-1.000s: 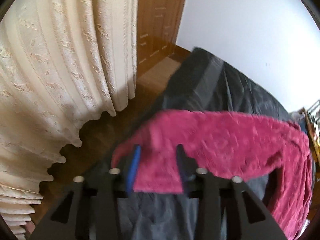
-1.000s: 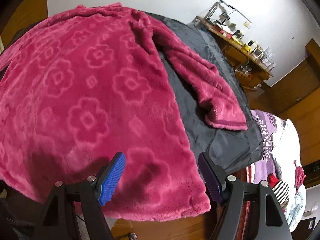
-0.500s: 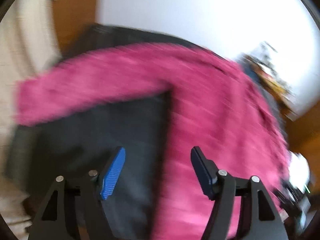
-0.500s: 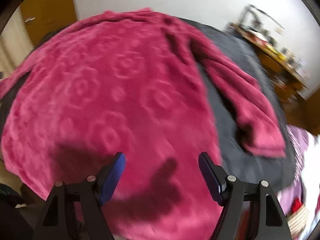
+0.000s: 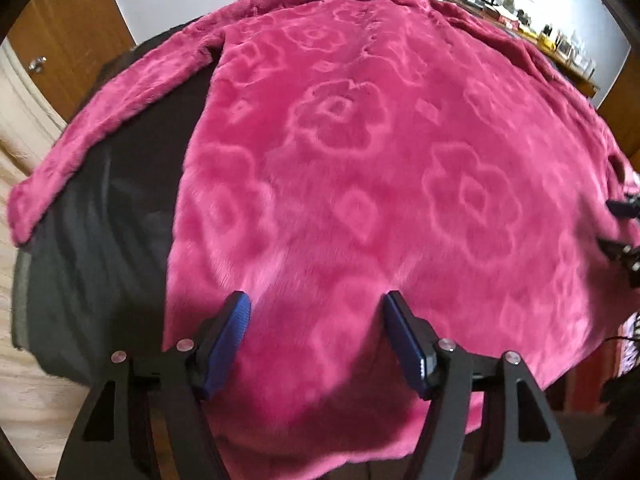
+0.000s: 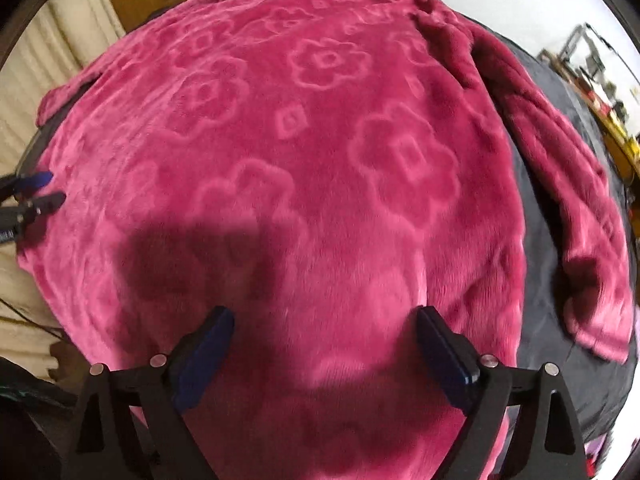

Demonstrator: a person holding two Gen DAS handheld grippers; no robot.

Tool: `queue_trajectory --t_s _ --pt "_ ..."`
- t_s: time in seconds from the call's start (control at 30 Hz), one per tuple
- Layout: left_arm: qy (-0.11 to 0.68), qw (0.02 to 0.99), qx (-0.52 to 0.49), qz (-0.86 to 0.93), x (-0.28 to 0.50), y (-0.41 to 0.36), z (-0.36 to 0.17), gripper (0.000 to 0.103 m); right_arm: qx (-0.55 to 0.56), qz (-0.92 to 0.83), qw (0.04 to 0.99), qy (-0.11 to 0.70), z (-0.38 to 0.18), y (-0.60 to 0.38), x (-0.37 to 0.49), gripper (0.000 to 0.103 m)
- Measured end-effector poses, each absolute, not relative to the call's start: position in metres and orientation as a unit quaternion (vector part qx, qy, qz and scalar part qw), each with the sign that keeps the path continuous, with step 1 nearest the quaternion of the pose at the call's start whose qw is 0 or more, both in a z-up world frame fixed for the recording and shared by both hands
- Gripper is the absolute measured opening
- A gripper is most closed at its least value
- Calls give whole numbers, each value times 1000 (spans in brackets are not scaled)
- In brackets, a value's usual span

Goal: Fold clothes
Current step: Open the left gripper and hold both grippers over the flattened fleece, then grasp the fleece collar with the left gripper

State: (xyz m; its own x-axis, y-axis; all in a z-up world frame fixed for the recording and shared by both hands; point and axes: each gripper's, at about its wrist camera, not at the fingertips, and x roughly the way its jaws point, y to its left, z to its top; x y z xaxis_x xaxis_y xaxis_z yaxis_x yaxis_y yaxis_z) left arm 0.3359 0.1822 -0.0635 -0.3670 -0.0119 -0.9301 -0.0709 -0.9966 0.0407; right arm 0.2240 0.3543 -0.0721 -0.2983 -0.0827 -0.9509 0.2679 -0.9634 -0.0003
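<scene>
The pink fleece garment (image 5: 360, 168) lies spread flat, flower pattern up, on a dark cover (image 5: 100, 220) over what looks like a bed. One sleeve (image 5: 108, 120) stretches out from the garment's body toward the curtain side; the other sleeve (image 6: 568, 184) trails off the opposite side across the dark cover. The hem of the garment hangs a little past the near edge of the cover.

The left tool (image 5: 316, 336) hovers over the hem end of the garment with its jaws apart and nothing pinched between them. The right tool (image 6: 324, 344) hangs over the same end, further along the hem; its jaws are opening, with only fleece beneath them, not gripped. No fold looks begun yet.

The risks, as I judge them: the pile is thick and slippery, so a shallow pinch at the hem could slide off mid-lift. A deep bite could catch the dark cover under the garment and drag it along. If the two tools grab at uneven points along the hem, the fold would come out skewed, and the loose sleeves could bunch under the body
</scene>
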Motion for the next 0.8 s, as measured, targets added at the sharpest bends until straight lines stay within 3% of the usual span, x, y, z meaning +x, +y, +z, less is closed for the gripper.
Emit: queue_trajectory --t_s 0.1,0.17,0.47,0.63,0.8 --pt "39 2 -565 824 347 179 -65 73 585 -798 119 78 -75 353 242 103" --pt "46 -6 -573 818 351 178 -65 73 584 -794 126 111 -80 345 258 103" --pt "18 -1 -628 778 332 169 -60 75 600 -783 151 57 -78 363 250 103" --pt "-24 21 -588 808 267 155 15 75 597 -789 145 -28 -36 402 216 103" --pt "-101 64 -504 856 176 135 128 75 528 -840 117 -41 66 430 166 103"
